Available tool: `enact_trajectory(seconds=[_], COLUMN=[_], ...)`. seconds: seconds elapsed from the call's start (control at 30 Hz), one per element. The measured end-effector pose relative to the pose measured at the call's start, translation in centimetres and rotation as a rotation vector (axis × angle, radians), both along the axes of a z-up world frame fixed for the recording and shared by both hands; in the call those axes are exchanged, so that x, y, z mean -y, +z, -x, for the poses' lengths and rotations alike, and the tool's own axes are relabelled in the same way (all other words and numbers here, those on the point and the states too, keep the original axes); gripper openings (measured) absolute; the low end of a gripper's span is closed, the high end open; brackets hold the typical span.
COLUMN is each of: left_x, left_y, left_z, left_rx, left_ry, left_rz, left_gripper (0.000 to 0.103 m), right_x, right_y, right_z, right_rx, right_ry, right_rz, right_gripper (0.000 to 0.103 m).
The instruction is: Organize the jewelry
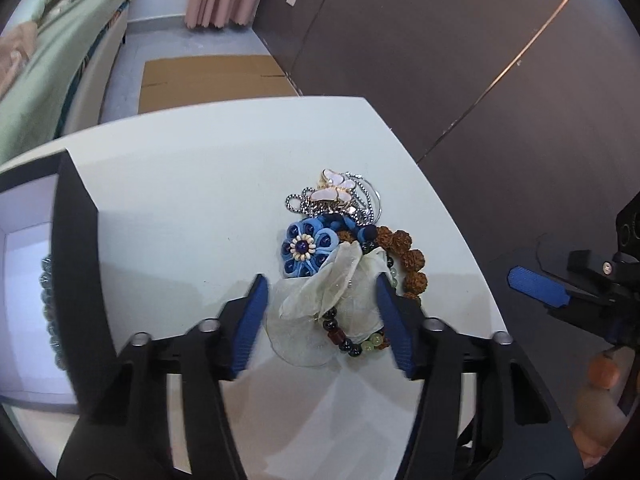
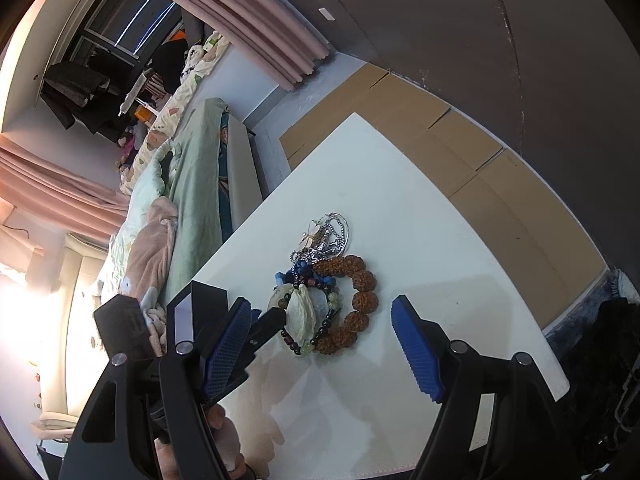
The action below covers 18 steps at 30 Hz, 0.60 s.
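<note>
My left gripper point(image 1: 320, 300) is spread wide and holds nothing, its blue pads either side of the pale flower point(image 1: 324, 292) at the near end of the pile. My right gripper point(image 2: 324, 344) is just as wide and also empty, short of the pile. The jewelry sits in one tangled heap in the middle of the white table point(image 1: 180, 200): the gauzy flower on top of a mixed bead bracelet point(image 1: 352, 344), a blue flower brooch point(image 1: 306, 250) just behind, a brown seed bracelet point(image 1: 408, 260) curling to the right, and silver chains point(image 1: 360, 204) with a pink butterfly point(image 1: 334, 190) at the far end. I judge all of it light; the petals look soft and crushable, the chains slippery and likely to drag neighbours along. I would pinch the flower low, or take the beads. An open box point(image 1: 24, 280) with beads inside stands at the left.
</note>
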State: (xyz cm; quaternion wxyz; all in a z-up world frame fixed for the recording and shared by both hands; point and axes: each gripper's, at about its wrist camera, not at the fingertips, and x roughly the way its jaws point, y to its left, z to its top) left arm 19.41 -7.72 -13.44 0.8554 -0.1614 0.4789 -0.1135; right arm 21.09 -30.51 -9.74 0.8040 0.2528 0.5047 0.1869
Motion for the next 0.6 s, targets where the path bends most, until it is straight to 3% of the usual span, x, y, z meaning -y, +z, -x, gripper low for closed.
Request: enact_trajectory(seconds=[0.03,0.17,0.2,0.6], left_x=[-0.1,-0.5,-0.5,-2.5], left_y=[-0.2,-0.6,-0.4,1.7], left_z=[-0.1,-0.3,-0.2,1.4], left_rx=[-0.005,-0.018,-0.016,0.022], left_ry=[-0.002,-0.022,-0.029,-0.025], left_rz=[0.007,0.080,0.095,0.185], left_gripper=[0.045,0.013,0.010,0.009], right_x=[-0.2,-0.8,-0.9,-2.4], right_y=[0.0,-0.1,-0.1,-0.7], right_z=[0.0,-0.1,-0.2,0.0], right_rx=[0.000,-0.002,-0.003,-0.012], right_ry=[0.005,0.016,0.019,0.050], right_rz=[0.002,0.008,0.010,0.046], right_gripper=[0.072,0.072,0.072,0.072])
